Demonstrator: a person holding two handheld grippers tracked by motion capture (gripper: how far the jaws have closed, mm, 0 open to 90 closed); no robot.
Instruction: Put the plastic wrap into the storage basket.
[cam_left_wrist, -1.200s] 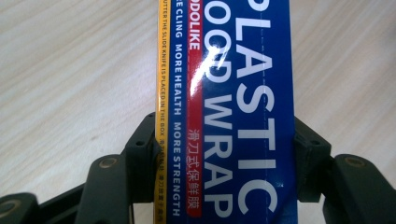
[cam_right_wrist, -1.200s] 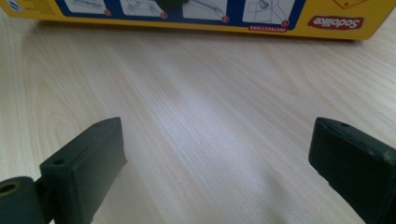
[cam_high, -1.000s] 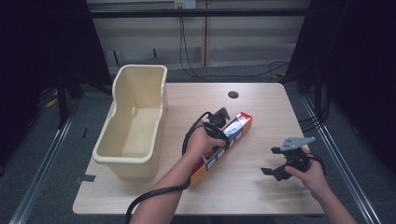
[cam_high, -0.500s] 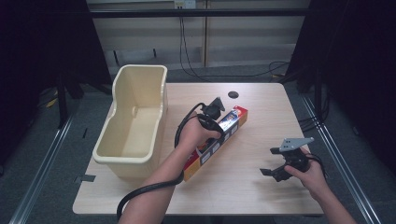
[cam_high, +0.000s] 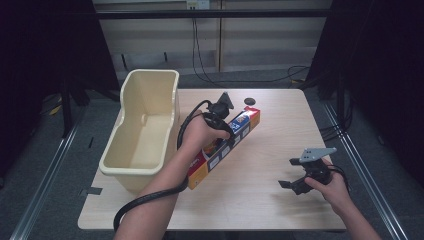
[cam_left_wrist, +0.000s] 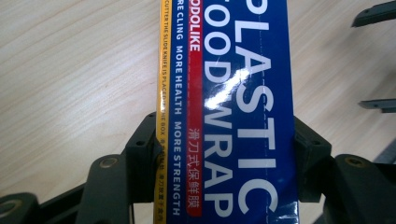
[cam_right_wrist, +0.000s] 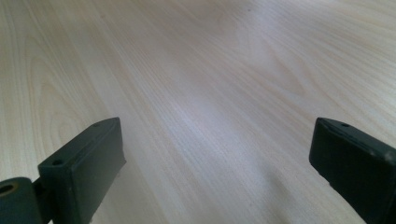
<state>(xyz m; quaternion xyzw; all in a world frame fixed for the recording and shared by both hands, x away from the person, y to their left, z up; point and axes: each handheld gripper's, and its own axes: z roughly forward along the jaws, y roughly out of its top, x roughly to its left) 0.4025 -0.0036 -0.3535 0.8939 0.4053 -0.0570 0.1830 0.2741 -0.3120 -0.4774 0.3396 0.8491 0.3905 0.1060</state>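
Observation:
A long blue, red and yellow plastic wrap box (cam_high: 235, 136) lies at a slant over the table's middle. My left gripper (cam_high: 219, 131) is shut on it around its middle, a hand wrapped over the gripper. In the left gripper view the box (cam_left_wrist: 243, 70) runs up between the two black jaws of the left gripper (cam_left_wrist: 224, 140), which press both its long sides. My right gripper (cam_high: 290, 174) stands open, low over the table at the front right. In the right gripper view its jaws (cam_right_wrist: 224, 154) are wide apart with only bare wood between them.
A deep cream plastic bin (cam_high: 150, 90) stands on the table's left side, close to the box's near end. A black round hole (cam_high: 250, 101) sits in the tabletop (cam_high: 280, 125) at the back. Cables hang behind the table.
My left gripper has carried the plastic wrap box to the left and away from me, closer to the bin. The right gripper has stayed in place.

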